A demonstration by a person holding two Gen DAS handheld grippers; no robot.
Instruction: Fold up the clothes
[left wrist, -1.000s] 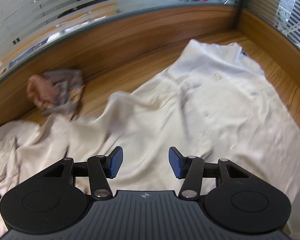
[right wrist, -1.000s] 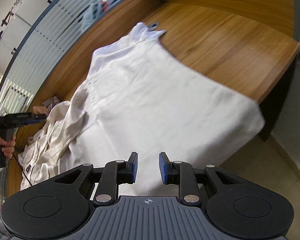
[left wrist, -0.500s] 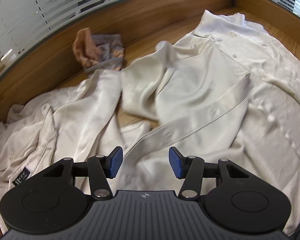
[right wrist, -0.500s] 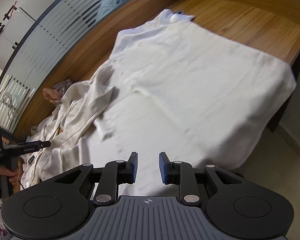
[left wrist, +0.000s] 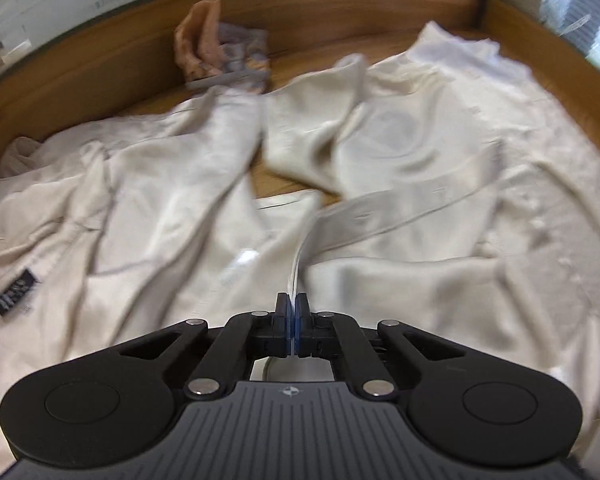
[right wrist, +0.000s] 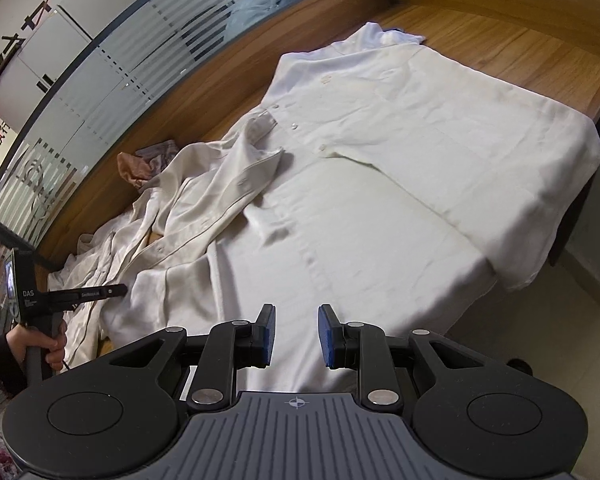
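Note:
A cream satin shirt (left wrist: 172,208) lies crumpled on the left of the wooden table (right wrist: 520,40). My left gripper (left wrist: 292,300) is closing on it, and its blue pads now press together on a thin folded edge of the cloth. The right wrist view shows that gripper (right wrist: 120,290) low over the cream shirt (right wrist: 204,200), held by a person's hand (right wrist: 40,344). A white buttoned shirt (right wrist: 400,152) is spread flat across the table. My right gripper (right wrist: 296,336) hovers open above its near hem, with nothing between the fingers.
A small crumpled pink and grey cloth (left wrist: 220,52) rests against the wooden back panel (left wrist: 100,60). Frosted glass partitions rise behind it. The white shirt hangs over the table's right edge (right wrist: 596,128), with tiled floor (right wrist: 580,300) below.
My left gripper moved left over the cream shirt, sank a little and shut on its edge. My right gripper drew back toward the white shirt's hem, its jaws unchanged.

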